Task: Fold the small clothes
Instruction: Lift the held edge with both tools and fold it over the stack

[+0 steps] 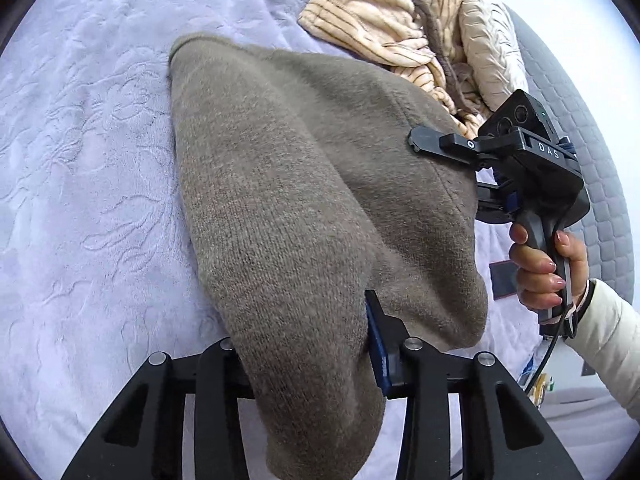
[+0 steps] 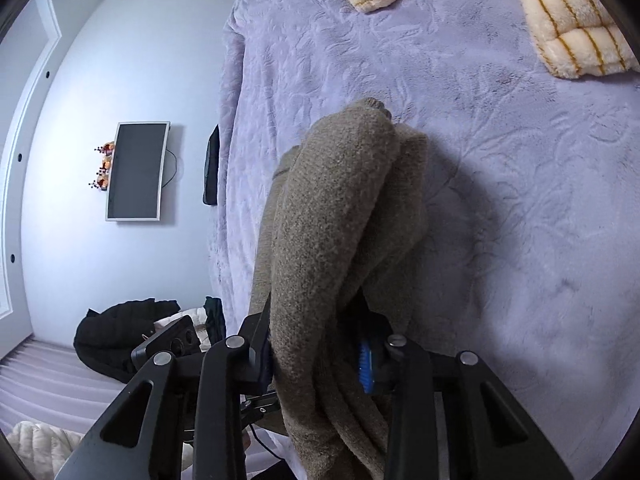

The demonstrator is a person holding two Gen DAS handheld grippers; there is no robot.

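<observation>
A brown knit garment [image 1: 280,168] hangs lifted above the lilac bedspread [image 1: 80,160], its far end still resting on the bed. My left gripper [image 1: 304,340] is shut on one near corner; the cloth drapes over its left finger, and the blue pad [image 1: 376,348] of the right finger shows against the knit. In the right wrist view the same garment [image 2: 340,208] is bunched in folds between the fingers of my right gripper [image 2: 316,344], shut on it. The left wrist view shows the right gripper [image 1: 452,168] clamping the garment's right edge, held by a hand [image 1: 540,272].
A cream striped fleece garment [image 1: 392,20] lies in a heap at the far end of the bed, also visible as cream striped fleece [image 2: 576,28]. The bed's left edge [image 2: 224,200] drops to a floor with a black jacket [image 2: 116,336]. A monitor [image 2: 136,172] hangs on the wall.
</observation>
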